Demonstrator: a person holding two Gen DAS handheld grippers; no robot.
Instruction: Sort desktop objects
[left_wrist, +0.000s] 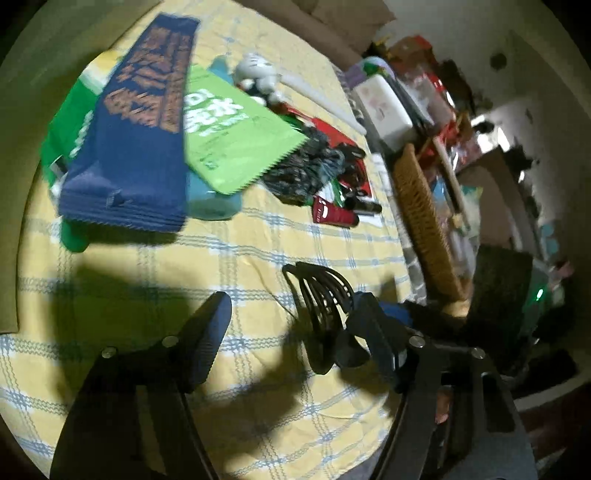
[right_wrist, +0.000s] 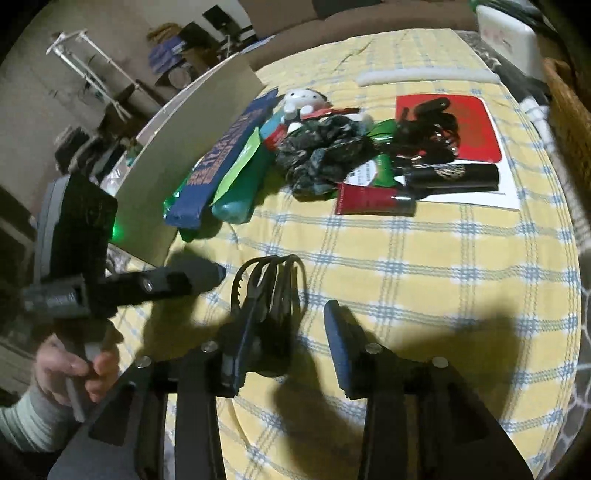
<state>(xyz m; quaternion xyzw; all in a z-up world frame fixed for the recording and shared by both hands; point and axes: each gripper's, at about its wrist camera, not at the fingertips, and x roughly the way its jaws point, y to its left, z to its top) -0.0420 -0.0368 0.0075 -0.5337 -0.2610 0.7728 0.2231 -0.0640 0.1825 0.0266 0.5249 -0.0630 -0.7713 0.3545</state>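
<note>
- Hair claw (right_wrist: 271, 291), dark and made of curved, toothed prongs, lies on the yellow checked cloth (right_wrist: 424, 280); we see it just in front of our right gripper (right_wrist: 286, 339), beside the left-hand finger and not pinched.
- From the left wrist view, the same hair claw (left_wrist: 321, 310) sits beside our left gripper (left_wrist: 295, 332), close to its right-hand finger (left_wrist: 373, 332).
- Our left gripper's jaws stand wide apart with nothing between them; our right gripper's jaws are likewise spread and hold nothing.
- Further back on the cloth, going left to right, we see a blue snack pack (right_wrist: 225, 147), a green sachet (right_wrist: 240, 162), a white plush toy (right_wrist: 303, 101), a dark crumpled scrunchie (right_wrist: 321, 155), a red tube (right_wrist: 373, 201) and a black bottle (right_wrist: 450, 175) resting on a red pad (right_wrist: 476, 122).
- A wicker basket (left_wrist: 424, 218) stands at the cloth's right edge in the left wrist view.
</note>
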